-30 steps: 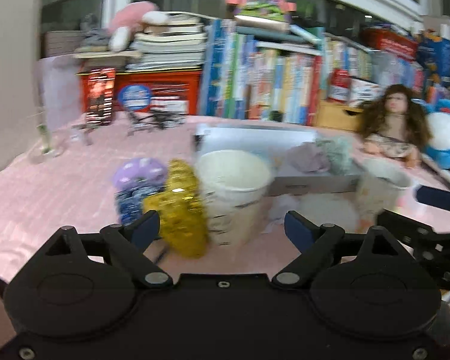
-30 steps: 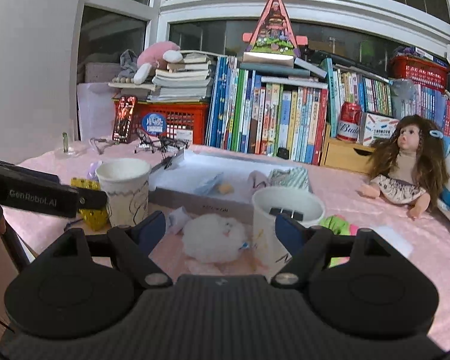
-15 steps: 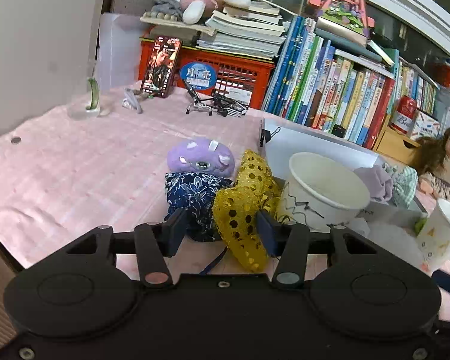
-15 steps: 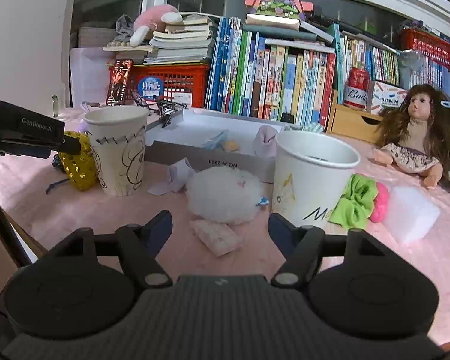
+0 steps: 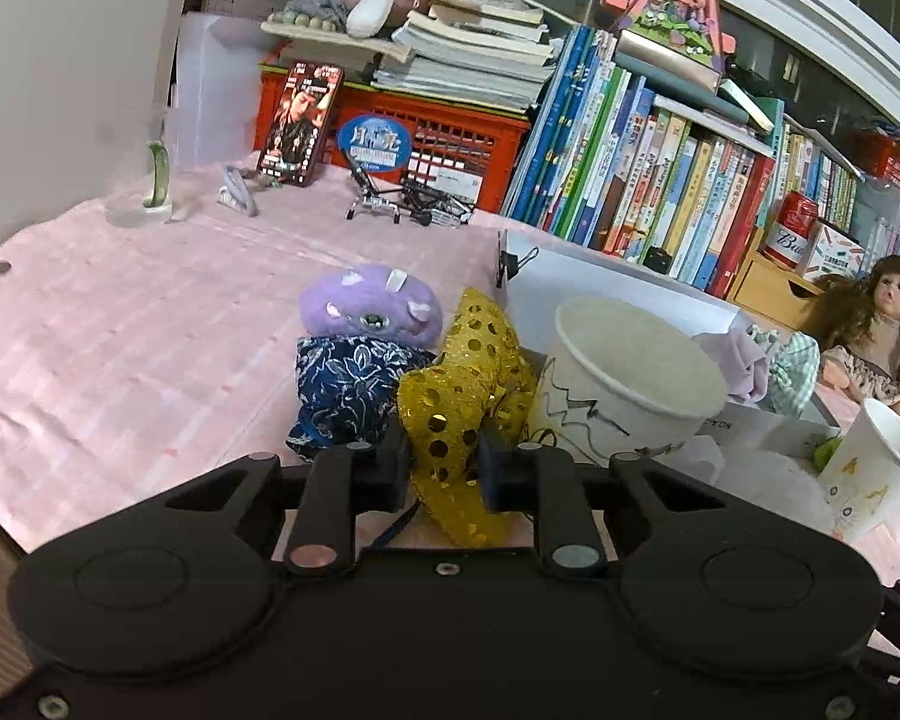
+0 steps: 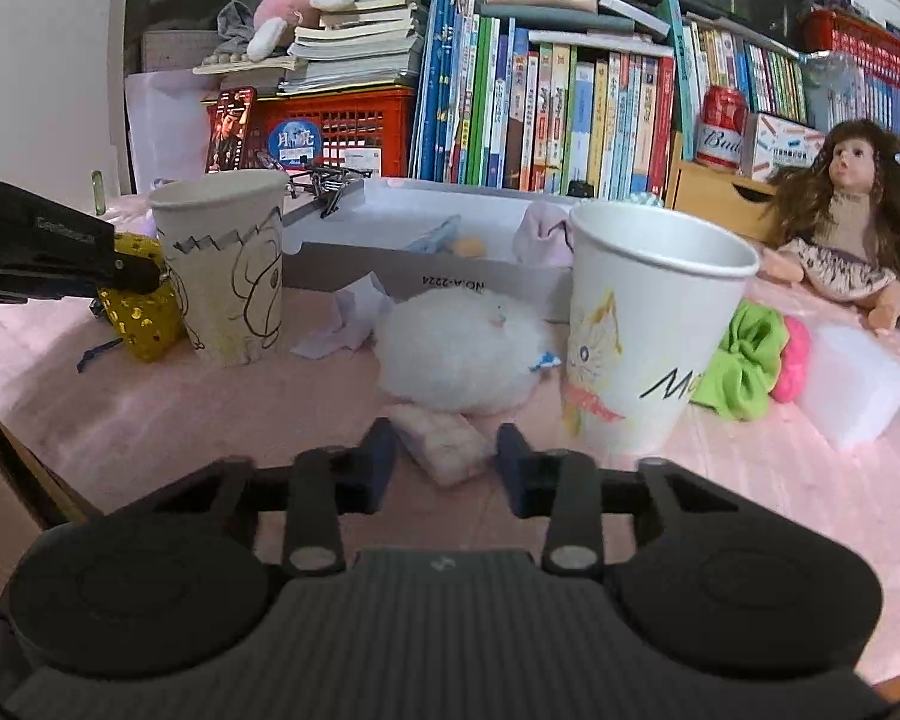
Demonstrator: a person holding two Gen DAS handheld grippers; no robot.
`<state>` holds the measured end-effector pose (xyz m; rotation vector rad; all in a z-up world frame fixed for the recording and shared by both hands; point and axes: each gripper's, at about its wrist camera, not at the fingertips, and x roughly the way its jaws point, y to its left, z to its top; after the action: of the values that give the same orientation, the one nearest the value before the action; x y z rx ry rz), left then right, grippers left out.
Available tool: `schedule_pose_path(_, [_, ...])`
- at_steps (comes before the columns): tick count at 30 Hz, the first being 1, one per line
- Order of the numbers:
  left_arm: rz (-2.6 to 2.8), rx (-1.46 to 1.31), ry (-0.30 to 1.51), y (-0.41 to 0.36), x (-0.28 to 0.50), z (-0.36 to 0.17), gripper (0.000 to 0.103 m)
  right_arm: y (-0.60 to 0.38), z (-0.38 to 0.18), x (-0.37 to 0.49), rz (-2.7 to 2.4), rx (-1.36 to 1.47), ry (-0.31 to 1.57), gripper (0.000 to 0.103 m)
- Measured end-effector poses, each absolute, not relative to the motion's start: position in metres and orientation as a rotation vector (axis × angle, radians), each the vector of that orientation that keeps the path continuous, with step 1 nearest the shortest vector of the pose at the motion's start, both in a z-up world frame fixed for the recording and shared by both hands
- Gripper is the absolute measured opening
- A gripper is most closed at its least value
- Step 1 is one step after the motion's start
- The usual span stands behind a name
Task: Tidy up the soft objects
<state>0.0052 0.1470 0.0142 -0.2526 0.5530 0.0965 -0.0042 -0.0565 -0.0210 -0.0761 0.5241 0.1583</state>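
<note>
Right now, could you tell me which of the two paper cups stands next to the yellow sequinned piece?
The cup with the black zigzag drawing; the sequinned piece touches it. The cat cup stands apart, beside the green scrunchie.

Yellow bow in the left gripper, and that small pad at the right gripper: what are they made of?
Yellow bow: looks like stiff mesh fabric with shiny gold sequin dots. Small pad: seems soft cotton or sponge, matte, pale pink, with a dimpled surface.

Your gold sequined scrunchie [image 5: 450,420] sits pinched beside the cup, and your small pale pad [image 6: 444,441] lies flat on pink cloth.
</note>
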Motion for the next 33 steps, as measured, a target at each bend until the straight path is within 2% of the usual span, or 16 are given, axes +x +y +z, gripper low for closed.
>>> schedule_pose_path(1, [0.1,-0.242,0.545,0.146,0.002,0.016,0.02,-0.057,-0.021,-0.005,0.161,-0.072,0.524,0.037])
schedule_pose_path(8, [0.118,-0.221,0.502,0.15,-0.022,0.035,0.02,-0.06,-0.014,-0.016,0.175,-0.083,0.512,0.036])
schedule_pose_path(17, [0.113,-0.184,0.429,0.15,-0.036,0.077,0.02,-0.069,0.025,-0.031,0.172,-0.081,0.413,0.035])
schedule_pose_path(33, [0.012,-0.129,0.419,0.123,-0.022,0.115,0.02,-0.079,0.067,-0.019,0.17,-0.061,0.332,0.035])
